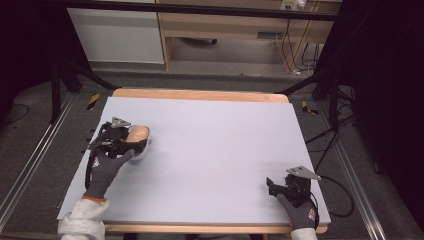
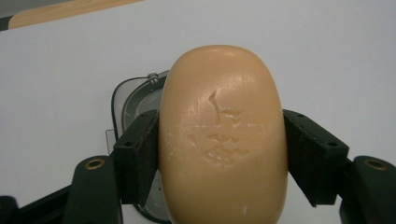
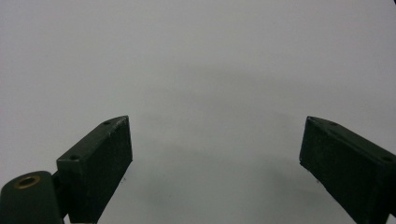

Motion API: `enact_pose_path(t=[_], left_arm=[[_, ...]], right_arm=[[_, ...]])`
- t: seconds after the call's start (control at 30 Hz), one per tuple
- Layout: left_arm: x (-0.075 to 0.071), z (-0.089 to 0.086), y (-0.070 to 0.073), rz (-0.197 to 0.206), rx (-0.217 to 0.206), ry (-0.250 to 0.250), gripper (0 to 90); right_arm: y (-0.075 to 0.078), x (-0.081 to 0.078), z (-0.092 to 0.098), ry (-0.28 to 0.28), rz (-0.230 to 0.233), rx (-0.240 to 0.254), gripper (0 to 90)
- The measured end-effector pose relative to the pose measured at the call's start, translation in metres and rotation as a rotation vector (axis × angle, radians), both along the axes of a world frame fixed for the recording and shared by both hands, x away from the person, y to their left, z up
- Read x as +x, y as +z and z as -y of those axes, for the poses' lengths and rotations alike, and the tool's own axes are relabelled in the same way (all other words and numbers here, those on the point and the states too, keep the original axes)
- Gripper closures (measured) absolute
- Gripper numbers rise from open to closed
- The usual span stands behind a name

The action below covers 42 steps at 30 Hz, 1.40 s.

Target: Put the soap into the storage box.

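Observation:
A tan oval soap bar (image 2: pixel 222 135) with small dents on its face is clamped between the two black jaws of my left gripper (image 2: pixel 222 154), one pad against each long side. Under and behind the bar lies a grey, clear-rimmed soap dish (image 2: pixel 133 100) on the white table top. In the high view the soap bar (image 1: pixel 138 133) and my left gripper (image 1: pixel 134 142) sit at the table's left side, with the dish (image 1: pixel 143 151) just below them. My right gripper (image 1: pixel 270 184) rests near the front right corner, and its jaws stand wide apart over bare table (image 3: pixel 215 158).
The white board (image 1: pixel 215 140) covers a wooden table whose far edge (image 1: pixel 200 95) shows as a tan strip. Cables (image 1: pixel 330 145) trail off the right side. Dark stand legs (image 1: pixel 75 75) and a wooden cabinet (image 1: pixel 225 25) stand beyond the table.

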<state>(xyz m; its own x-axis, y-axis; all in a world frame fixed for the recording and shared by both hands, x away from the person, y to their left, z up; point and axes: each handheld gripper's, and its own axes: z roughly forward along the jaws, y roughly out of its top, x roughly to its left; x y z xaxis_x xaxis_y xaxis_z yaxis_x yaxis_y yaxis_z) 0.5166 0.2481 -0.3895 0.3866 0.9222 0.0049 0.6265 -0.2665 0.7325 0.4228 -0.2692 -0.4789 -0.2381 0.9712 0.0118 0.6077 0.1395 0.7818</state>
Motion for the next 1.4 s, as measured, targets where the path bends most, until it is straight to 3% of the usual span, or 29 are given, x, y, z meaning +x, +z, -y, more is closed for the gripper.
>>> enact_pose_path(t=[0.33,0.6,1.13,1.4], left_arm=[[0.018,-0.004,-0.019,-0.032,0.014,0.036,31.6],[0.023,-0.006,-0.031,-0.057,0.019,0.049,31.6],[0.023,-0.008,-0.036,-0.055,-0.014,0.053,31.4],[0.022,-0.004,-0.037,-0.049,0.000,0.058,30.8]], right_arm=[[0.000,0.000,0.000,0.003,-0.002,0.000,9.5],[0.000,0.000,-0.001,0.001,-0.003,0.001,9.5],[-0.001,0.000,-0.001,0.007,-0.004,-0.004,9.3],[-0.001,0.001,-0.001,0.008,-0.004,-0.002,9.0]])
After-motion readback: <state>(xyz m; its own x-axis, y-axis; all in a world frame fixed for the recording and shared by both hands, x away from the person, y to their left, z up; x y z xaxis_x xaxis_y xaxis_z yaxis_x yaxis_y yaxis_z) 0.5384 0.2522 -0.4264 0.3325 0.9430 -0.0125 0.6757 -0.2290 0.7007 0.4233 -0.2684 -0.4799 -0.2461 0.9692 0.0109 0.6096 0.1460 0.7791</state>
